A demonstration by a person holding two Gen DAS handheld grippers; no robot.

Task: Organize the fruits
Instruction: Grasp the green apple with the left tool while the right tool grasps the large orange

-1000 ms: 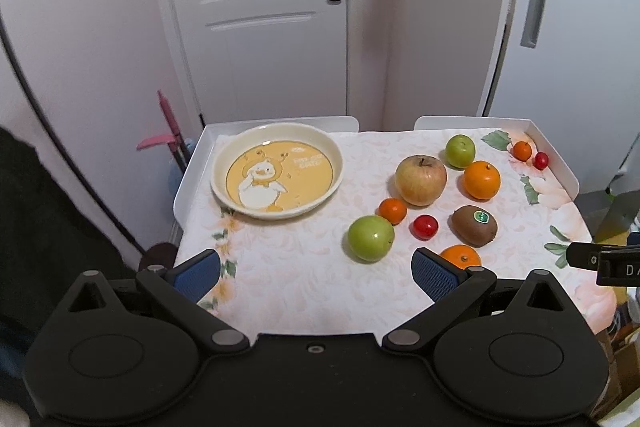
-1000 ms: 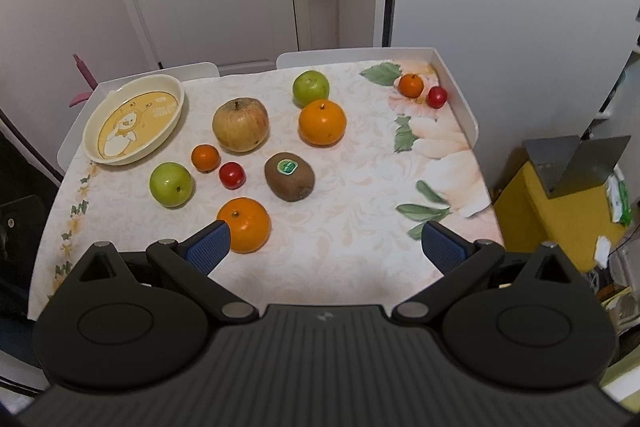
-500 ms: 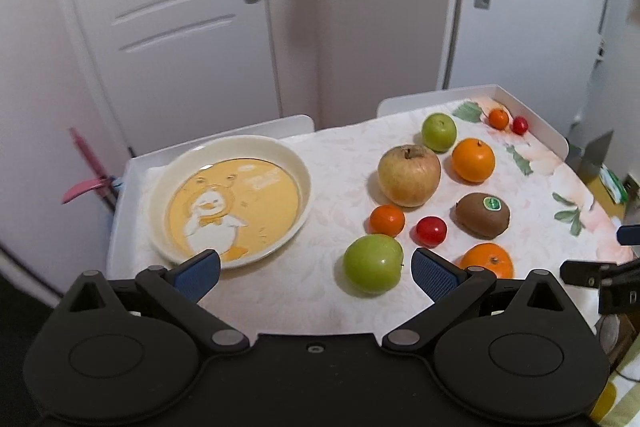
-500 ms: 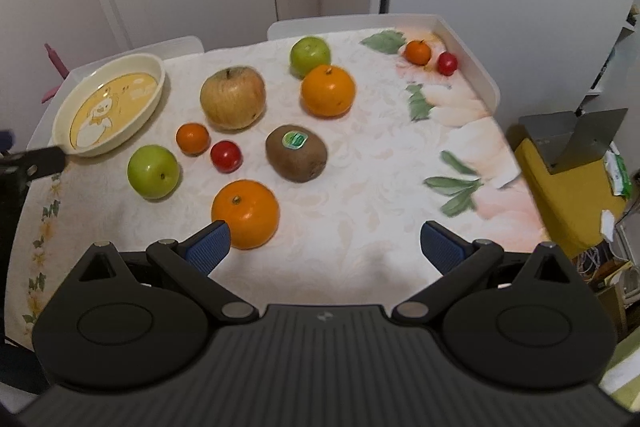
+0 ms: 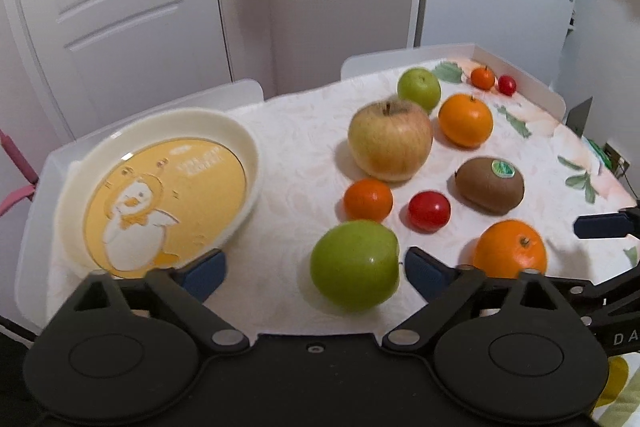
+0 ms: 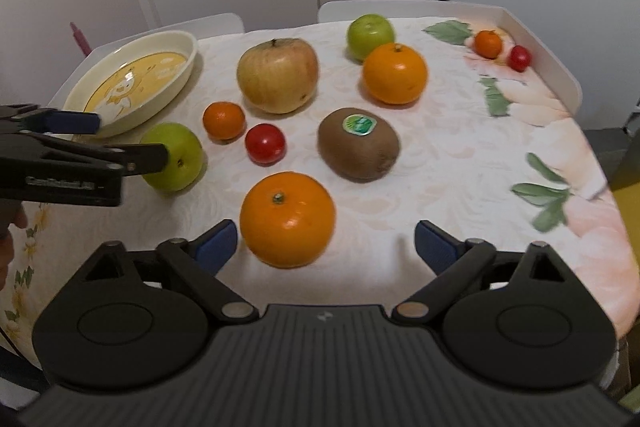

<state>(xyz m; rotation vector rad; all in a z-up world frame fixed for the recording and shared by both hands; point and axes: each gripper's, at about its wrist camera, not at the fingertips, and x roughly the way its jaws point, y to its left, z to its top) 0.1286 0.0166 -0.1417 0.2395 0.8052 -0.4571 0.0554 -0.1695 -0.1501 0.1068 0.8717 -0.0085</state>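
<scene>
A: Item one, largest: table (image 6: 460, 163), rounded, under a matt cloth printed with leaves, white raised rim at the back.

B: Next, the plate (image 5: 240, 143), glossy cream, round, shallow wall, yellow floor with a duck picture; far left of the cloth.

A: Fruit by size. Large apple (image 6: 278, 75), yellow-pink, streaked, stem up, mid-table. Two oranges: near orange (image 6: 287, 218), dimpled skin, stem end up and toward the camera; far orange (image 6: 395, 73) behind the kiwi.

B: Kiwi (image 6: 359, 145), brown, fuzzy, oval, green sticker on top; long axis runs left-right, slightly slanted (right end nearer).

A: Near green apple (image 5: 355, 264), smooth, waxy, just right of the plate. Small mandarin (image 5: 368, 199) and red tomato (image 5: 429, 210) side by side behind it.

B: Tongs. Left gripper (image 5: 316, 269): jaws wide but closing, the green apple between the blue pads, untouched.

A: Right gripper (image 6: 326, 246): jaws wide, near orange between them, left pad just beside it; contact unclear.
</scene>
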